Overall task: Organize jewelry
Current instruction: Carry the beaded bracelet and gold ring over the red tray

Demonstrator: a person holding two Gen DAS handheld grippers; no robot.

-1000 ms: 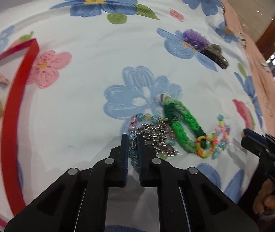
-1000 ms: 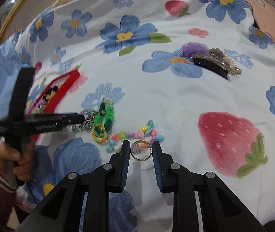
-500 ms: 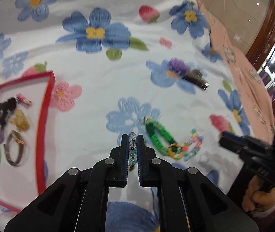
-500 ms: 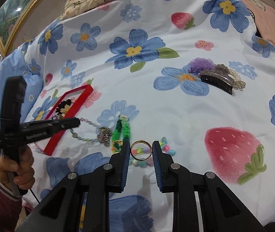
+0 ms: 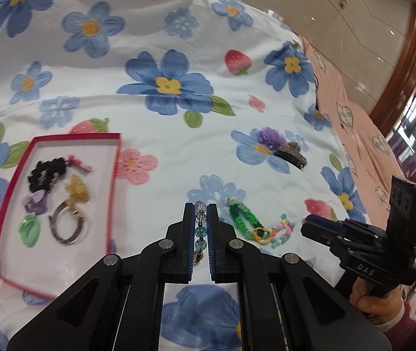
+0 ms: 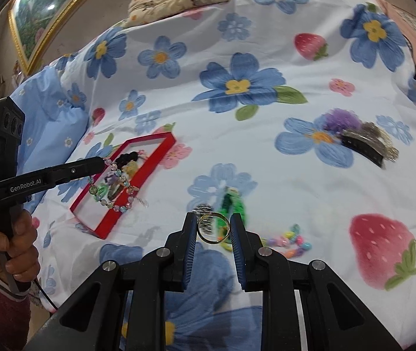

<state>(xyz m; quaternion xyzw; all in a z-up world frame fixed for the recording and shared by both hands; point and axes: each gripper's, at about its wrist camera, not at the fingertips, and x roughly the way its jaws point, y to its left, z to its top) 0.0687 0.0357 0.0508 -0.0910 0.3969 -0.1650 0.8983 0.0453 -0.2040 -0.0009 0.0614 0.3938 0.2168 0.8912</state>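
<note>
The left tool point(image 5: 200, 228) is pinched nearly shut on a beaded bracelet point(image 5: 200, 224), whose beads show stacked in the narrow gap between its fingers at lower centre of the left view; in the right view the same bracelet point(image 6: 111, 187) hangs as a loose loop from the tool's tip, just over the near rim of the red tray point(image 6: 149, 161) at left centre. The right tool point(image 6: 212, 231) is closed only as far as a gold ring point(image 6: 213, 228) allows, the ring standing upright between the two pads. The worry, as I judge it, is the dangling loop: it could drape across the tray's rim and end up half in, half out, or snag on the pieces already lying in the tray point(image 5: 111, 181). The ring is thin, hard and held at two small spots, so a twist or jolt could likely flip it out onto the flowered bedspread point(image 5: 164, 152), where it might roll into a fold. A green braided band point(image 5: 241, 222) and a string of pastel beads point(image 5: 281, 232) lie on the bed at lower right of the left view.
</note>
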